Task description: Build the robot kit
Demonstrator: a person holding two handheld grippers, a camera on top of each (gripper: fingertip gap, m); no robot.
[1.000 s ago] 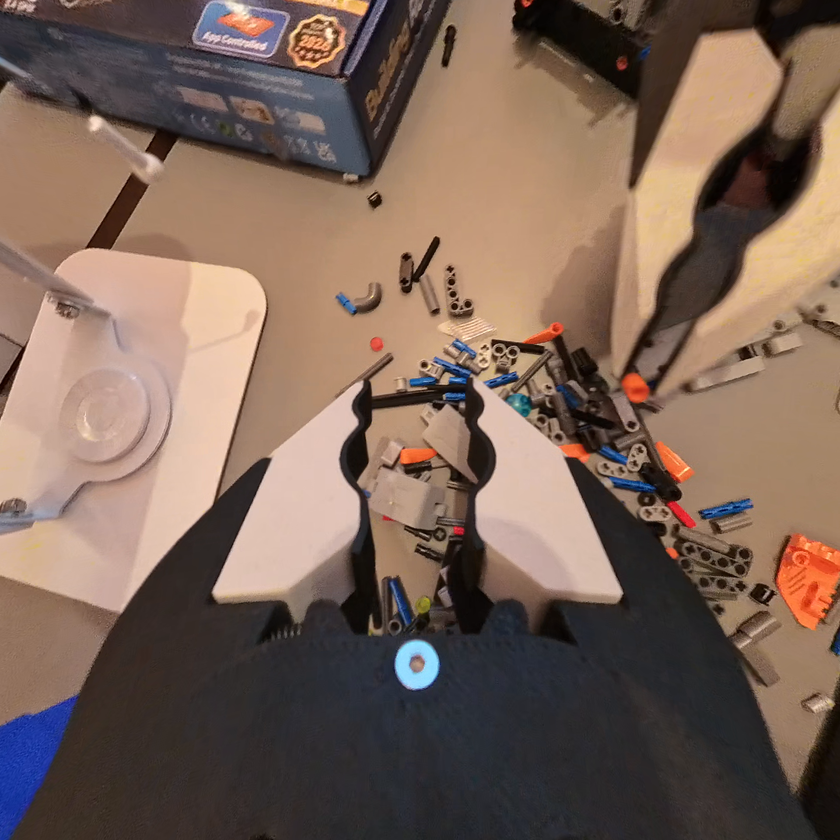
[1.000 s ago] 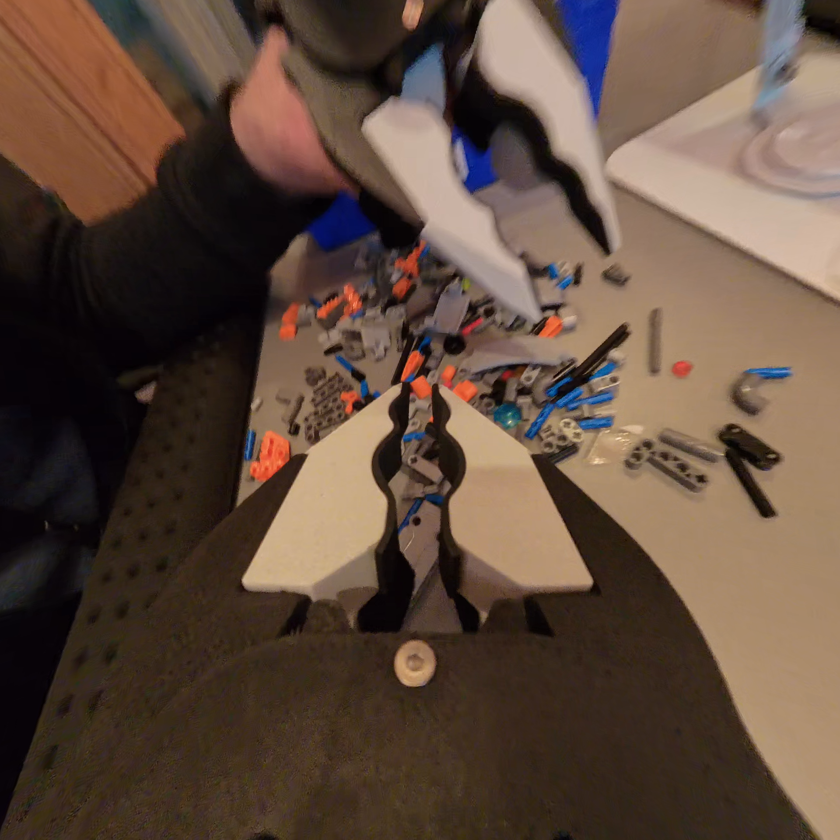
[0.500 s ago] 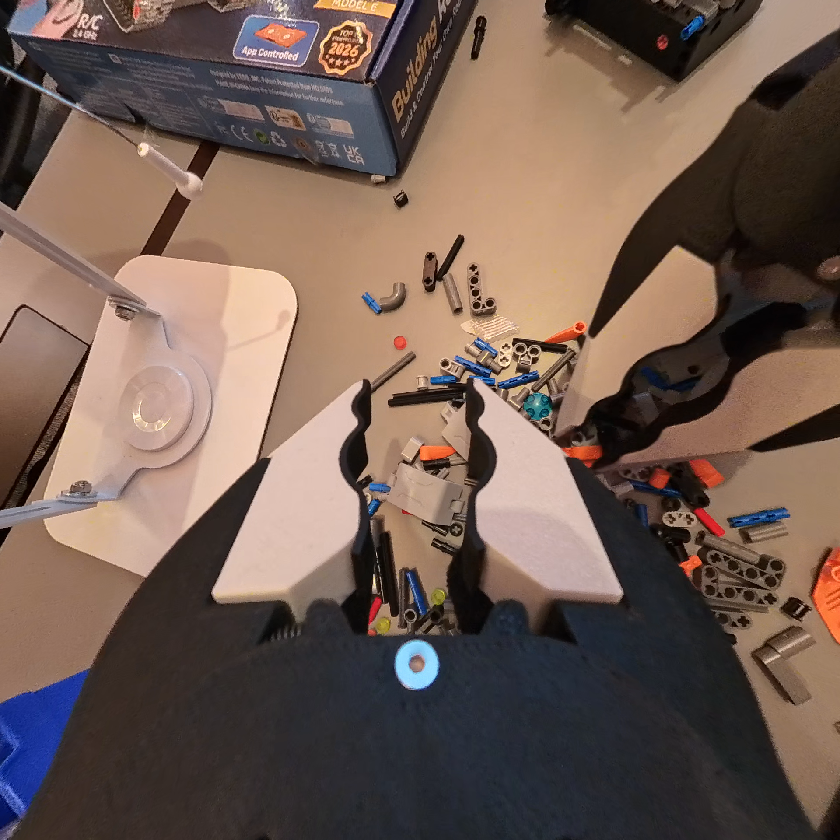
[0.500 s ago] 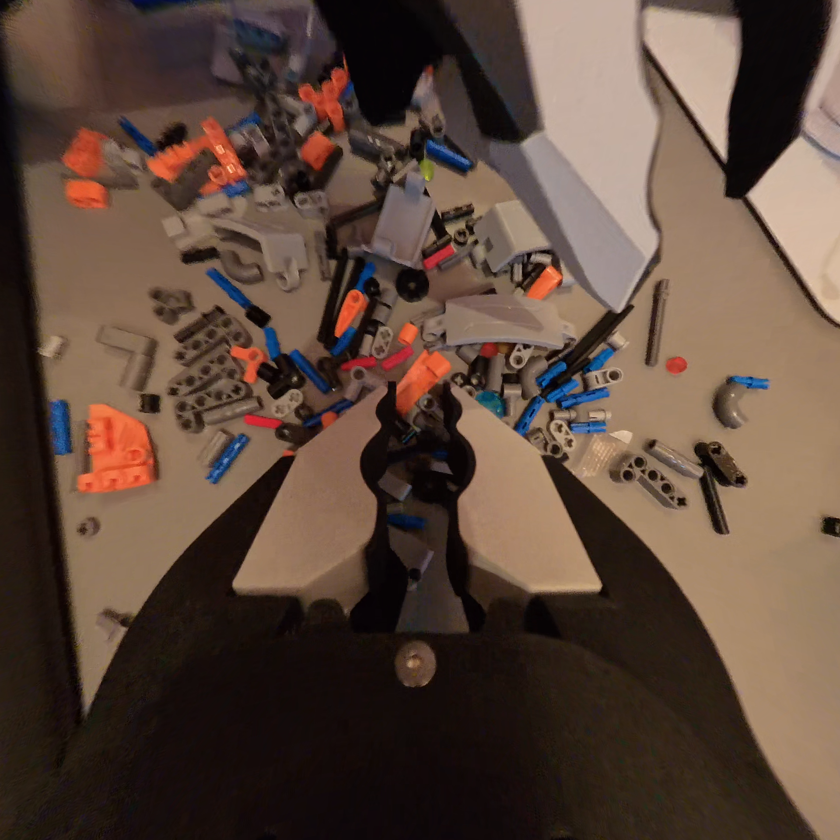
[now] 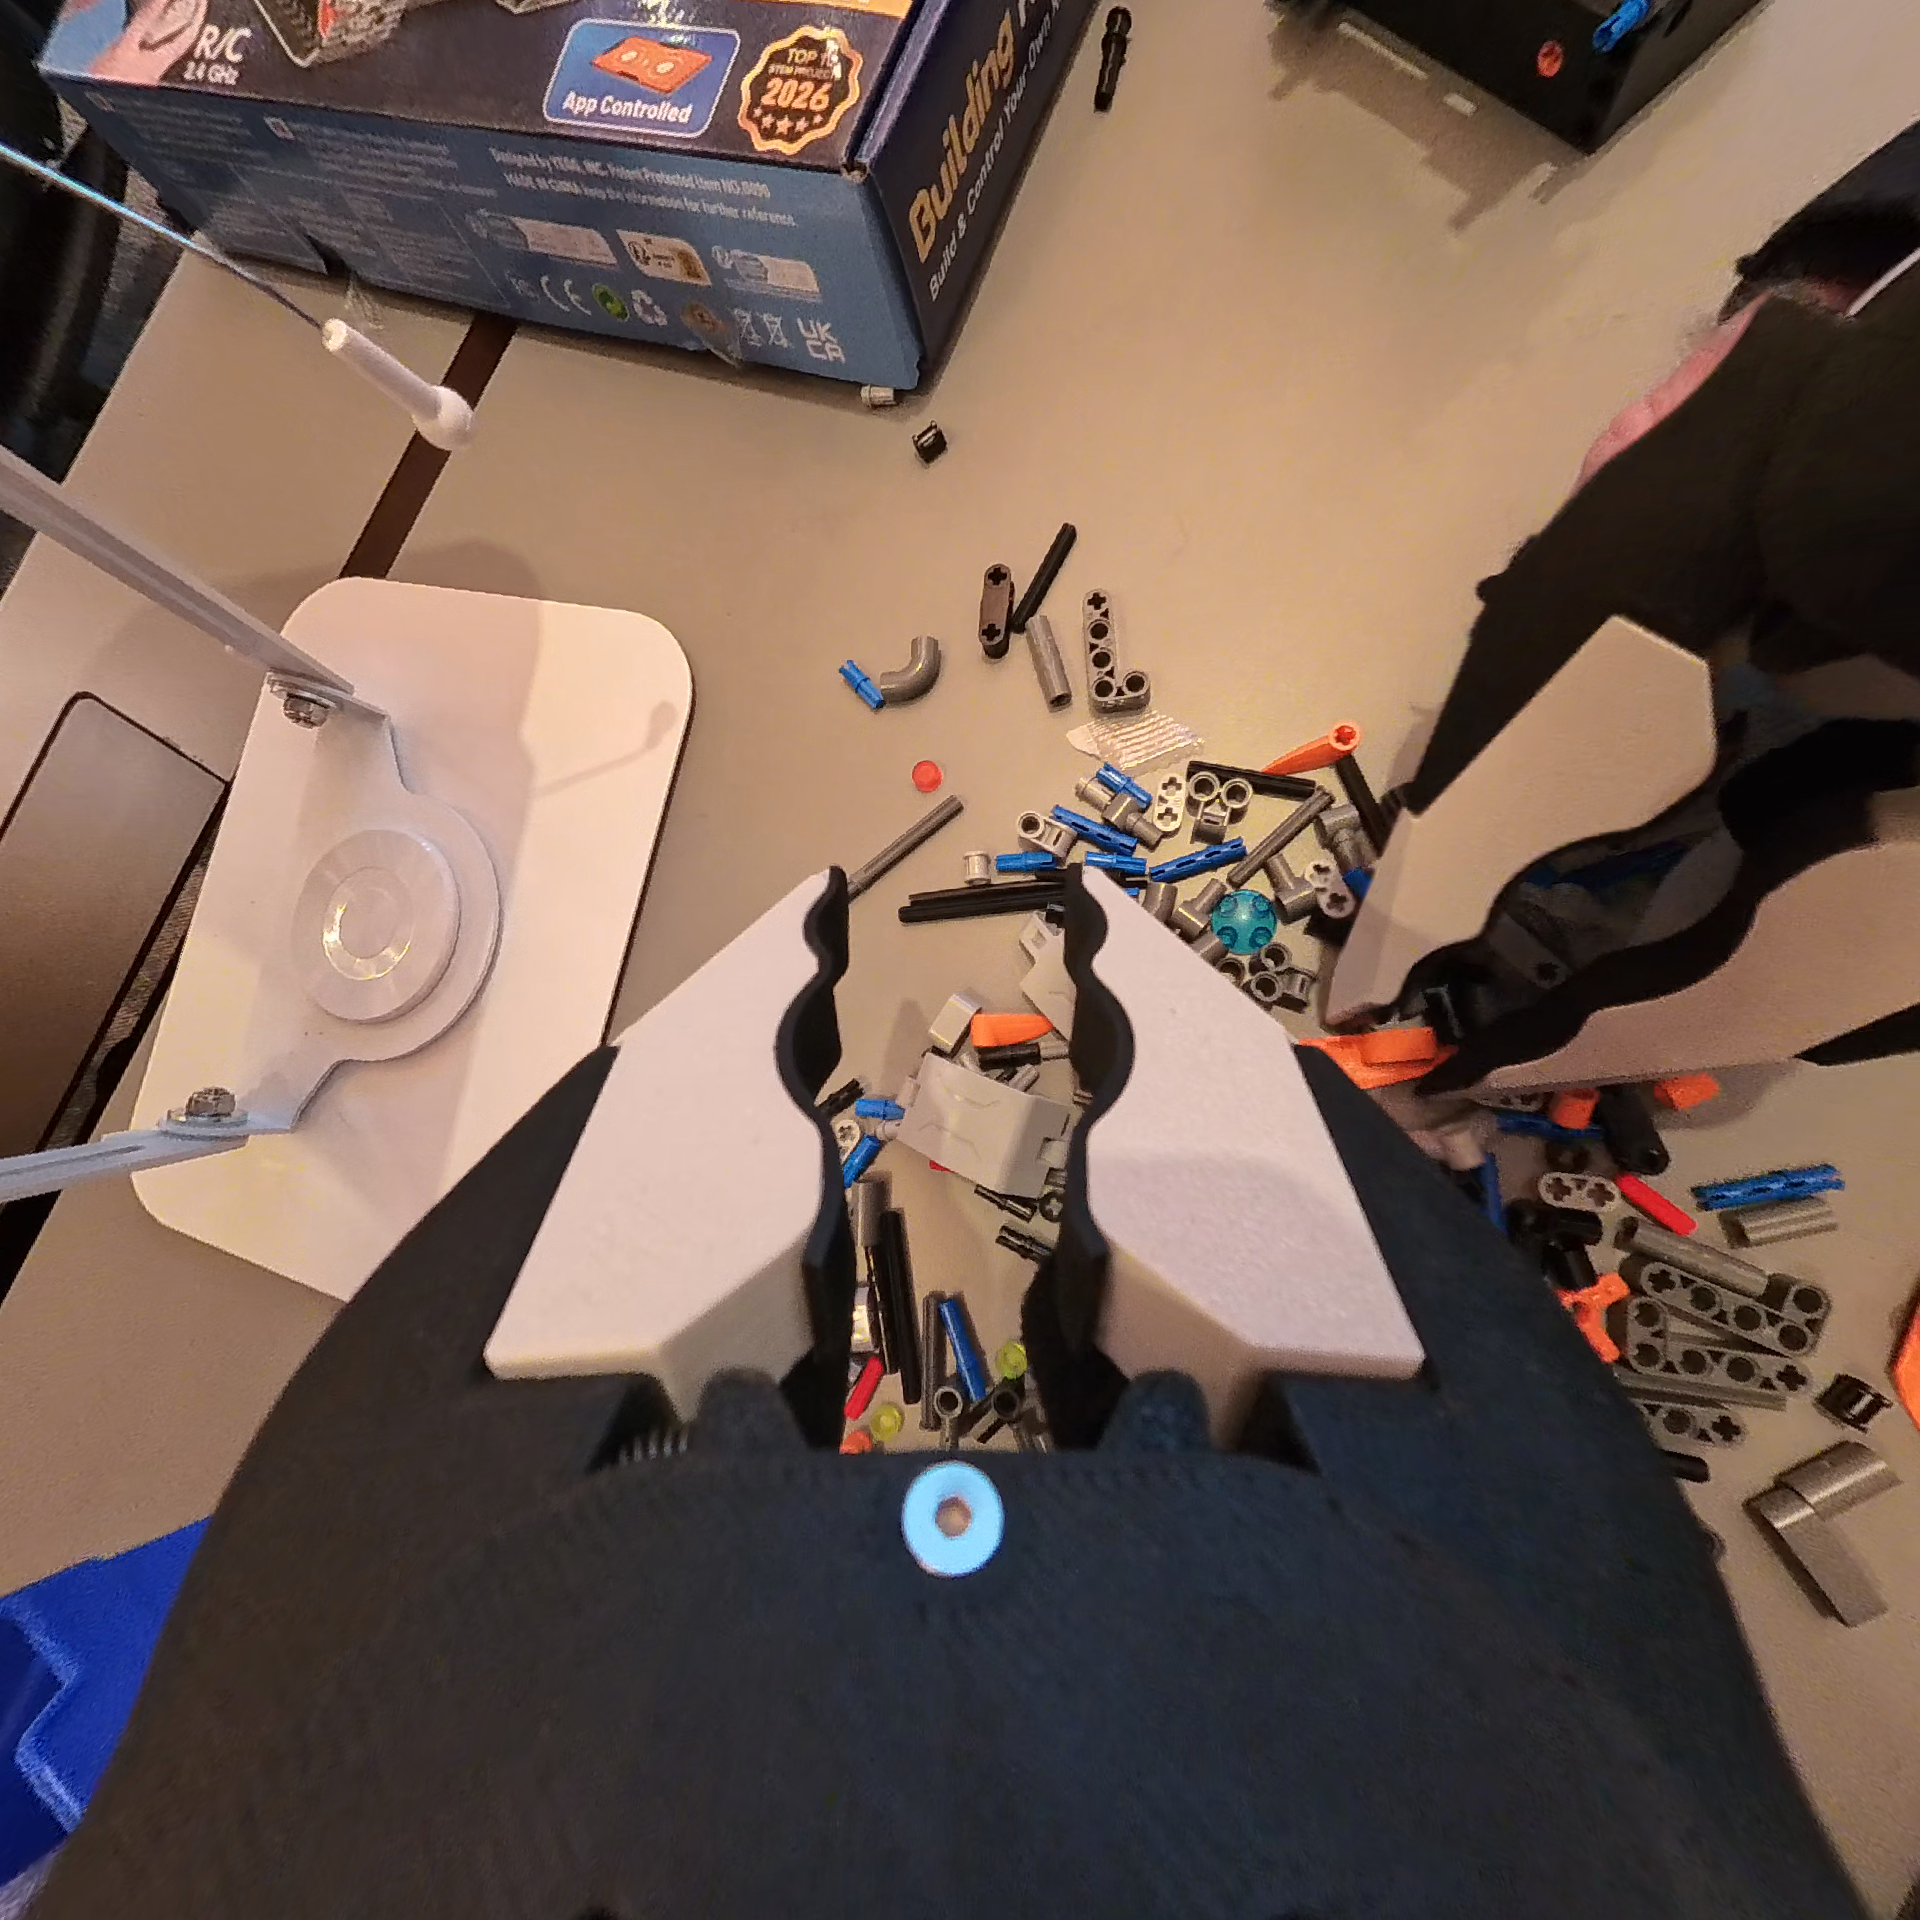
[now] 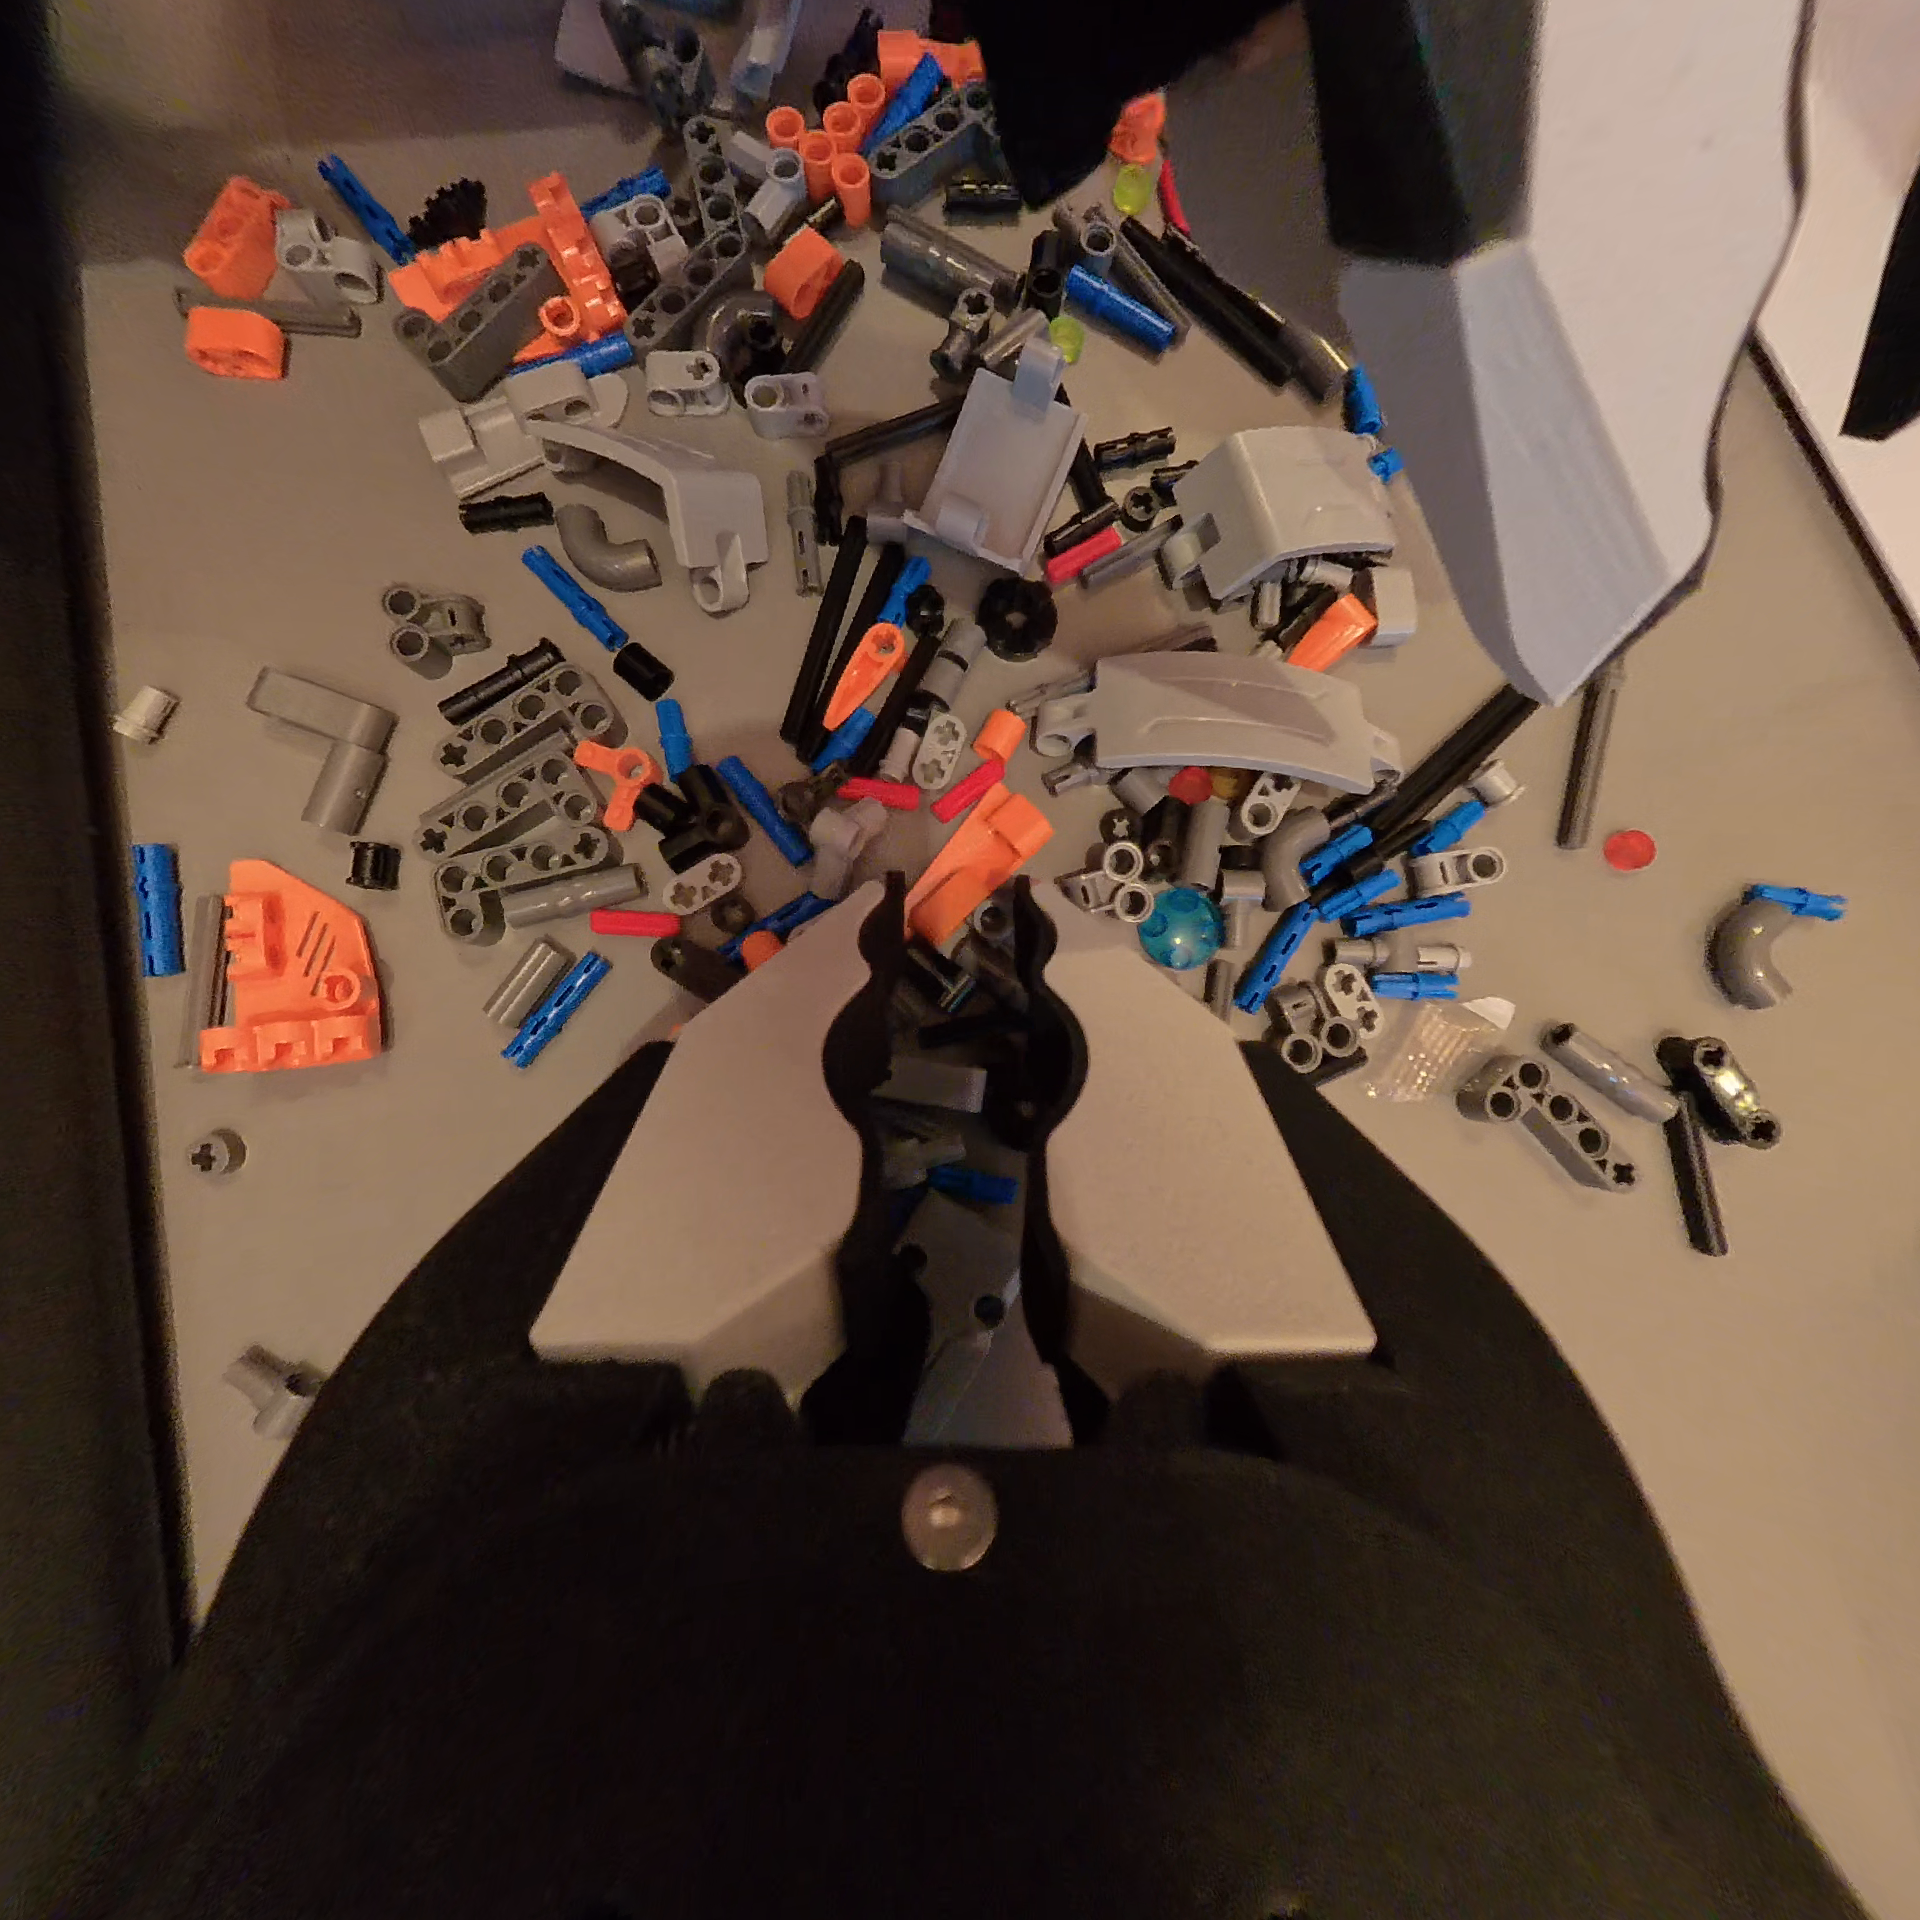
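A heap of small building pieces (image 6: 935, 727), grey, black, blue and orange, lies on the grey table (image 5: 1247, 416). My left gripper (image 5: 954, 883) is open and empty above the heap's near edge, with a grey curved panel (image 5: 987, 1127) showing between its fingers. One of its fingers (image 6: 1538, 499) shows in the right wrist view. My right gripper (image 6: 956, 891) is narrowly open, tips low among the pieces beside an orange piece (image 6: 977, 852). In the left wrist view the right gripper (image 5: 1392, 1039) lies at the heap's right side. I cannot tell whether it pinches anything.
A blue printed box (image 5: 623, 208) stands at the back. A white stand base (image 5: 416, 935) with metal rods is to the left. A black block (image 5: 1558, 62) sits back right. A blue bin corner (image 5: 42, 1714) is near left. An orange panel (image 6: 281, 966) lies by the table's edge.
My right gripper has swung down from upright over the heap to low at its right side, jaws a little wider than a second ago. My left gripper has drawn back slightly and stays open.
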